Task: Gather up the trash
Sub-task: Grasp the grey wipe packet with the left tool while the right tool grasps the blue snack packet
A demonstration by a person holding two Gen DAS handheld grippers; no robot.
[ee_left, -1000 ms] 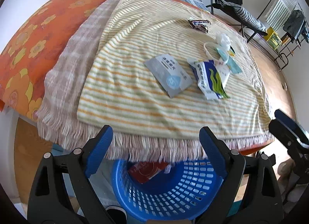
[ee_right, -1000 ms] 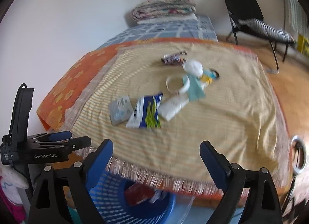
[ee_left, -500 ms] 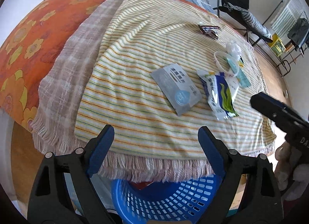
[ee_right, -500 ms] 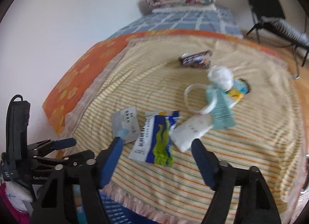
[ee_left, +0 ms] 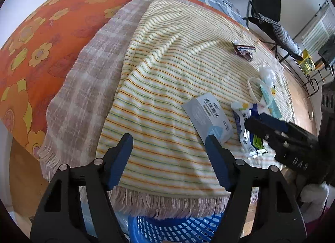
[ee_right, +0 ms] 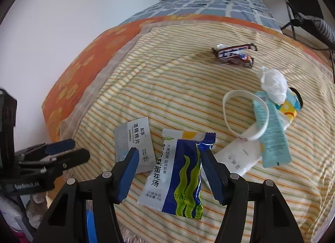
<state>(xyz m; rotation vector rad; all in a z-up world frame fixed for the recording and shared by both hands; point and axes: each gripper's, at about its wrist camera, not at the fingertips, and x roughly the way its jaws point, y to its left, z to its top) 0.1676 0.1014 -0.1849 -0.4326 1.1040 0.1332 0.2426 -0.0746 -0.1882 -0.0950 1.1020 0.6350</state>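
right claw (ee_right: pixel 169 171) advanced from basket side, jaws apart straddling soup packet (ee_right: pixel 178 176) | left claw (ee_left: pixel 168 163) apart, empty | pickup imminent

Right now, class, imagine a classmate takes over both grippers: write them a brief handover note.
Right gripper: open, empty, fingers straddling the blue-and-green soup packet.
Left gripper: open, empty, over the striped blanket's near edge.
Grey wipe sachet, candy bar wrapper, crumpled tissue and white ring all lie on the blanket.
Blue basket sits below the edge.
Left: bin everything on the blanket.
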